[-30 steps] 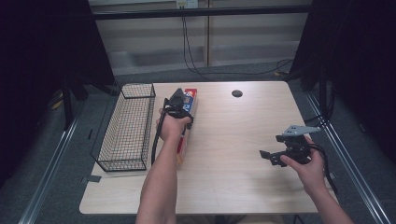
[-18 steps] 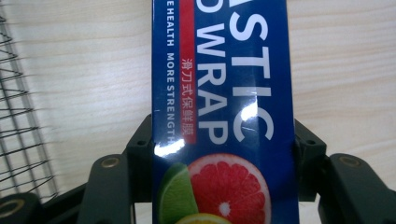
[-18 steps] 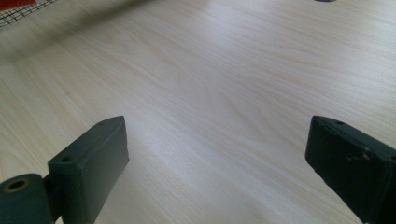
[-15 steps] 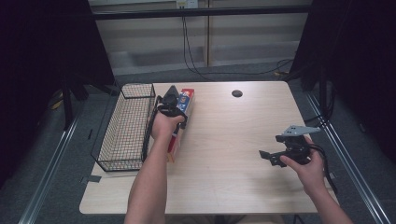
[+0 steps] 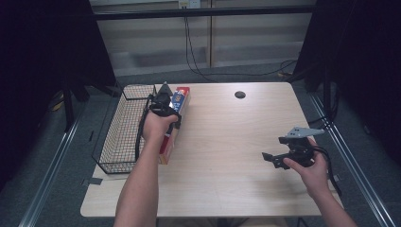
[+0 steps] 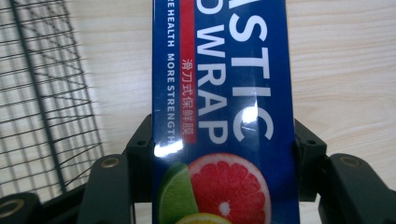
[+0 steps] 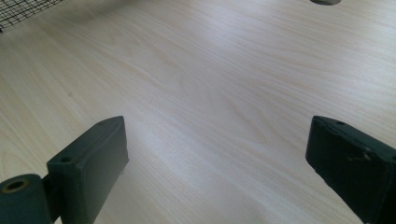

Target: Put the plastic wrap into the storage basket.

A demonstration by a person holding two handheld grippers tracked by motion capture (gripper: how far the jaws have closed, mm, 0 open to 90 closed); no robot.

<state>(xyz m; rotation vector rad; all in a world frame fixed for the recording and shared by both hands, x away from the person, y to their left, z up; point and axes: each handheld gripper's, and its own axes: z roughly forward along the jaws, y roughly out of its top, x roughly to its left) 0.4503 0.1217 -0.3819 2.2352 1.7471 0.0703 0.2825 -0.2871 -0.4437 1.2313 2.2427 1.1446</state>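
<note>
Left gripper [image 5: 164, 105] clamped across the width of the plastic wrap box [image 6: 224, 112], jaws pressing both long sides, probably for a steady carry toward the wire basket [image 5: 124, 127] just beside. Box at the table's [image 5: 227, 156] left edge, alongside the basket, one end raised. Right gripper [image 7: 219, 168] parked wide open over bare wood, holding nothing, well apart, likely waiting clear.

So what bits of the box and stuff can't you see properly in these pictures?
- Plastic wrap box: in the left gripper view the top edge cuts off its big word, the bottom edge its fruit picture.
- The same box in the high view: the left gripper and hand cover its middle; the print is too small to read.
- Wire basket: its inside is too dark and small to check.
- Right gripper: only its open jaw tips show.
</note>
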